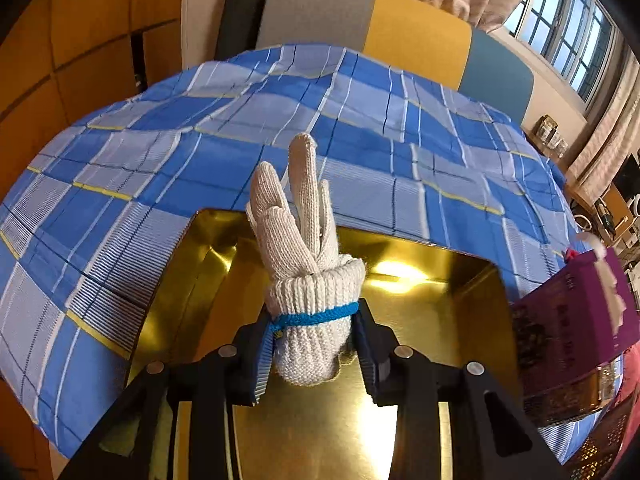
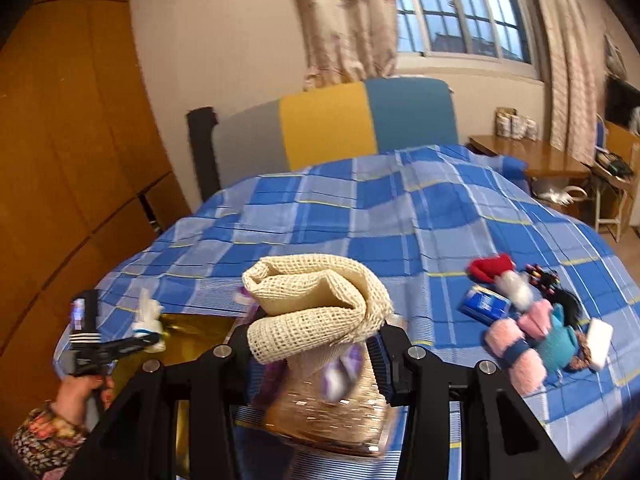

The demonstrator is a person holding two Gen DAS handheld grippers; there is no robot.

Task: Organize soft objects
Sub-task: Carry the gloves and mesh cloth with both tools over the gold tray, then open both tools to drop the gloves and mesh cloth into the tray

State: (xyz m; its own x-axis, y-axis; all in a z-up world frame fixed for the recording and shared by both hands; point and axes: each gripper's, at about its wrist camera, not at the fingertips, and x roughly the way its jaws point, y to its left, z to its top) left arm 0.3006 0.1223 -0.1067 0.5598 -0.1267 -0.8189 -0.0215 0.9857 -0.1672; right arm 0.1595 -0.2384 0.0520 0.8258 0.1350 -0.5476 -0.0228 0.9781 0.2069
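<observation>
Two claws loaded: left claw [image 1: 312, 344] clenches white knitted glove bundle [image 1: 308, 280], fingers toward twelve o'clock, over shiny gold rectangular tray [image 1: 440, 320]; right claw [image 2: 316, 356] grasps cream mesh bag [image 2: 316, 304].

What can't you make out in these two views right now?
- Gold tray: left wrist view, near part hidden behind the left hand-held gripper and the glove.
- Purple box: left wrist view, print blurred.
- Thing under the mesh cloth: right wrist view, blurred.
- Toy pile: right wrist view, small pieces unclear.
</observation>
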